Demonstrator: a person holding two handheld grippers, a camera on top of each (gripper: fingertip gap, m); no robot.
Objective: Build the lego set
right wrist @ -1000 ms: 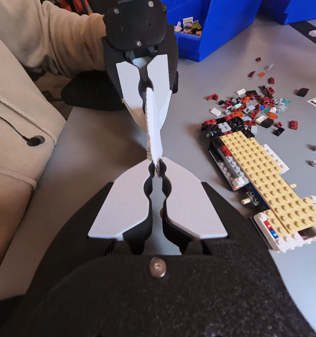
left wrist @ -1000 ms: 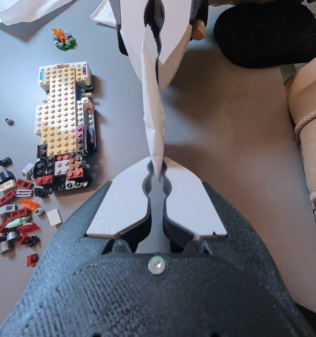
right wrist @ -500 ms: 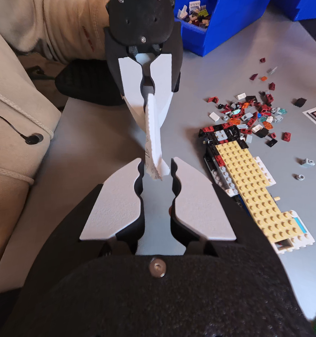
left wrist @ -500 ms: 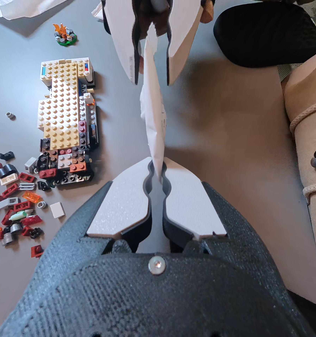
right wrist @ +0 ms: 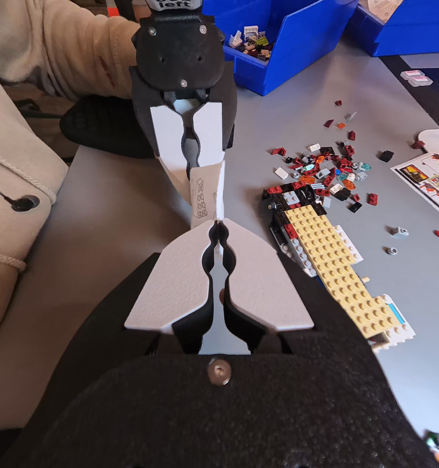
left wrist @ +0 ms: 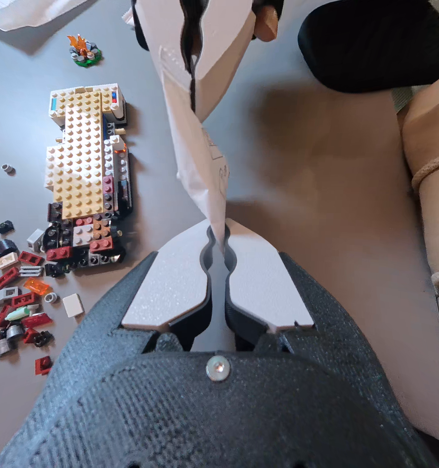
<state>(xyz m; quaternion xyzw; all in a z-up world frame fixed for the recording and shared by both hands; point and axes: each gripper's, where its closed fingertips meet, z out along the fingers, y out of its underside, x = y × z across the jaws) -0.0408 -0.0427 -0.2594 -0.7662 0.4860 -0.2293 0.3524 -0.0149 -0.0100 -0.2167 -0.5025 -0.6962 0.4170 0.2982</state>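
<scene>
We see a small white paper packet (right wrist: 206,194), printed with line drawings of bricks, held in the air above the grey table (right wrist: 107,202), stretched between two tools. The right tool (right wrist: 218,222) has its fingers pinched together on the packet's near end; the left tool (left wrist: 219,229), at 12 o'clock from it, clamps the far end. At 3 o'clock lies a half-built brick model (right wrist: 335,255), loose bricks (right wrist: 327,172) beyond it and blue bins (right wrist: 284,43) toward 1 o'clock. The packet looks unopened.
</scene>
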